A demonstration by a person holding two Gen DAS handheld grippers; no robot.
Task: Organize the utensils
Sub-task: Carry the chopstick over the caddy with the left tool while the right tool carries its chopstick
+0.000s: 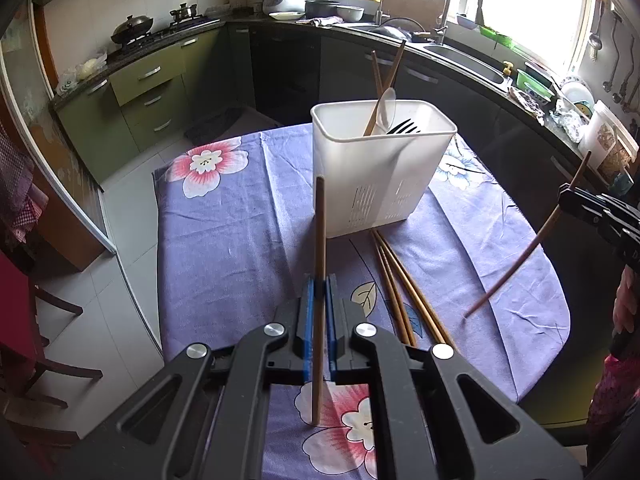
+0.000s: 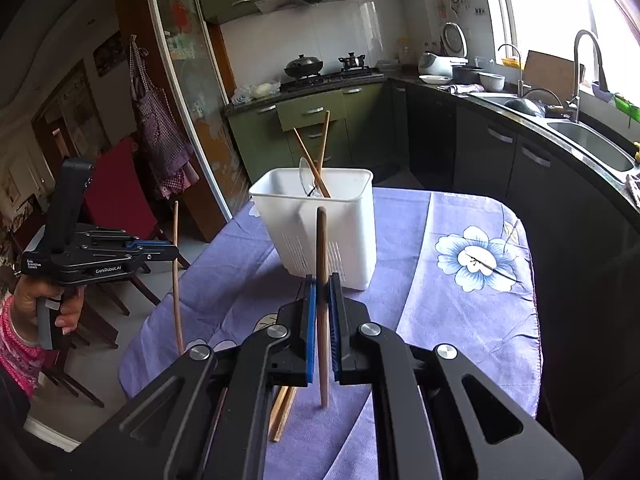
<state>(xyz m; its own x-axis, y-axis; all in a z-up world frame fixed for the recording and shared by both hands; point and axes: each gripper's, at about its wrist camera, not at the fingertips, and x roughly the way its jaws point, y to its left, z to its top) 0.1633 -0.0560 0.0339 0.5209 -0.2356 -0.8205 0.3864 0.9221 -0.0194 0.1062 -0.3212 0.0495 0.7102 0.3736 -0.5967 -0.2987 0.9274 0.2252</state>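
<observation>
A white utensil holder (image 1: 380, 172) stands on the purple flowered tablecloth (image 1: 224, 248). It holds two chopsticks (image 1: 386, 80), a white spoon and a black fork. It also shows in the right wrist view (image 2: 320, 224). My left gripper (image 1: 319, 284) is shut on an upright wooden chopstick (image 1: 319, 240), in front of the holder. My right gripper (image 2: 322, 280) is shut on another upright chopstick (image 2: 321, 248), near the holder's front. Three chopsticks (image 1: 404, 292) lie on the cloth beside the holder.
The table sits in a kitchen. A dark counter with sink (image 1: 468, 60) curves behind and to the right. Green drawers (image 1: 148, 92) and a stove with a wok are at the far left. Chairs (image 2: 120, 208) stand beside the table.
</observation>
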